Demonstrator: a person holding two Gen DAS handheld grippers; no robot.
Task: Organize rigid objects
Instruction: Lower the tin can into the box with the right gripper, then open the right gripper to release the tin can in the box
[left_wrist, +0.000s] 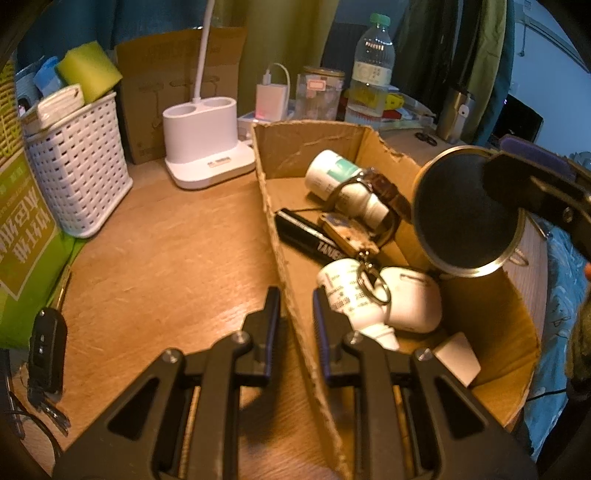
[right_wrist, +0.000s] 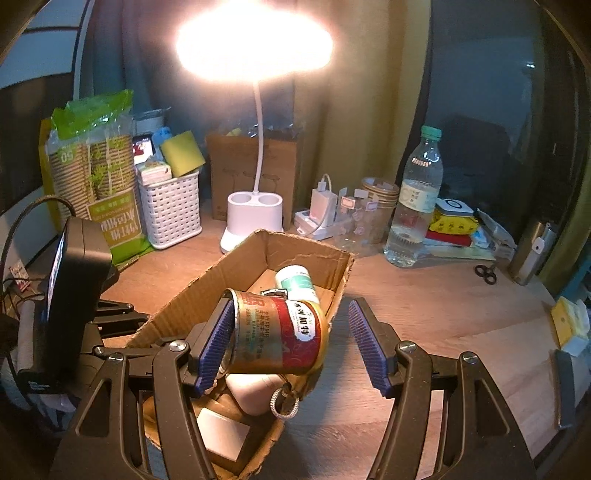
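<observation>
The tin can (right_wrist: 279, 332), red and gold with a printed label, lies tilted on its side above the open cardboard box (right_wrist: 236, 258), and in the left wrist view we see its dark round base (left_wrist: 467, 210) hanging over the box's far wall. Our right gripper (right_wrist: 291, 341) stands about half open around it: the left blue pad (right_wrist: 216, 341) looks to touch the can's rim end, while the right pad stands clear of the can with bare table showing in the gap, so we cannot tell whether the can is truly gripped or only resting against one finger. Our left gripper (left_wrist: 295, 325) is nearly closed, pinching the near wall of the box between its pads and steadying it on the wooden table (left_wrist: 166, 258). Inside the box lie white bottles (left_wrist: 343, 181), a black tube (left_wrist: 310, 232), a white case with a key ring (left_wrist: 413, 299) and a small white block (left_wrist: 458, 354). We judge the main risk to be the can slipping: with one pad off it, it could roll off the box edge onto the table, or drop hard onto the bottles below. If the left hold slackens, the light box could slide or tip under that impact. A car key (left_wrist: 46, 350) waits at the table's left edge, not yet boxed.
</observation>
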